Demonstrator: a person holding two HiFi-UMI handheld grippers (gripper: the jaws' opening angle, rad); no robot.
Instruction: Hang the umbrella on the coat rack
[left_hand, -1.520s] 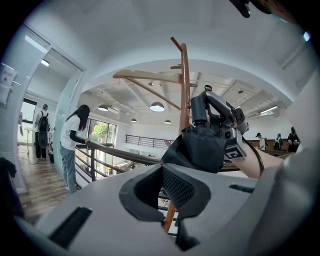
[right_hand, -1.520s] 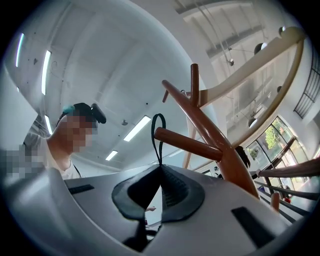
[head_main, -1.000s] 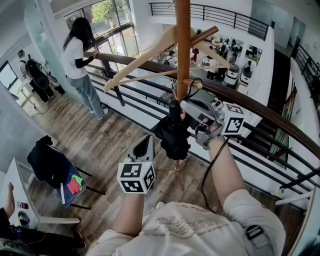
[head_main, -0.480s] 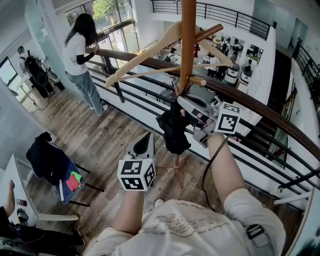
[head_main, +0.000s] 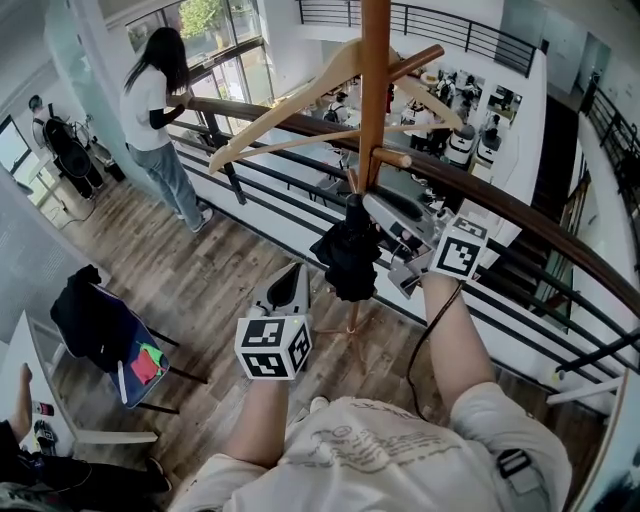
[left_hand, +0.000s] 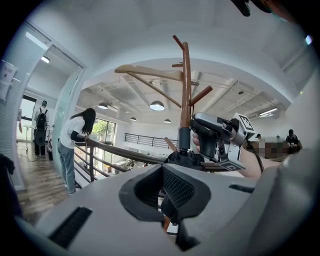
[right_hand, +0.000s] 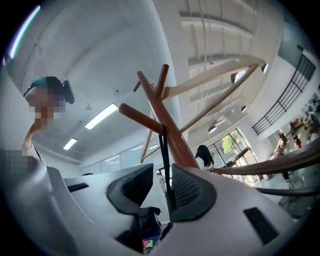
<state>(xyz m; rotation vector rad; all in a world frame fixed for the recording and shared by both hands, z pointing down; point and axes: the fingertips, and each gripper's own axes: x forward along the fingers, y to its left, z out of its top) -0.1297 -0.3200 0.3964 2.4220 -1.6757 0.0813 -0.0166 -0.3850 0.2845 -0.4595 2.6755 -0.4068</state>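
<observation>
Hanging by its thin black strap from a short peg of the wooden coat rack, the folded black umbrella lies against the pole below that peg, so the task looks nearly done, with only the release and retreat left; the right gripper is beside the umbrella's top, its jaws opening, with the strap running down between them along 1 pad and a visible gap on the other side, so I judge that it no longer grips; the left gripper waits lower and nearer the person, apart from the umbrella, its 2 jaws together on nothing. The main risk, as I judge it, is the strap catching on that ribbed pad as the right gripper backs out: a sideways or upward pull could drag the loop along the peg and off its tip, dropping the umbrella to the wood floor; a hasty lift could also knock the wooden hanger perched above, or rock the slim rack. The rack stands just this side of the dark railing, beyond which the floor falls away to a lower level, so anything pushed forward has a bad way to go. Open room lies back toward the person's body and downward; a chair draped with clothes and a person by the window are well apart on the left.
</observation>
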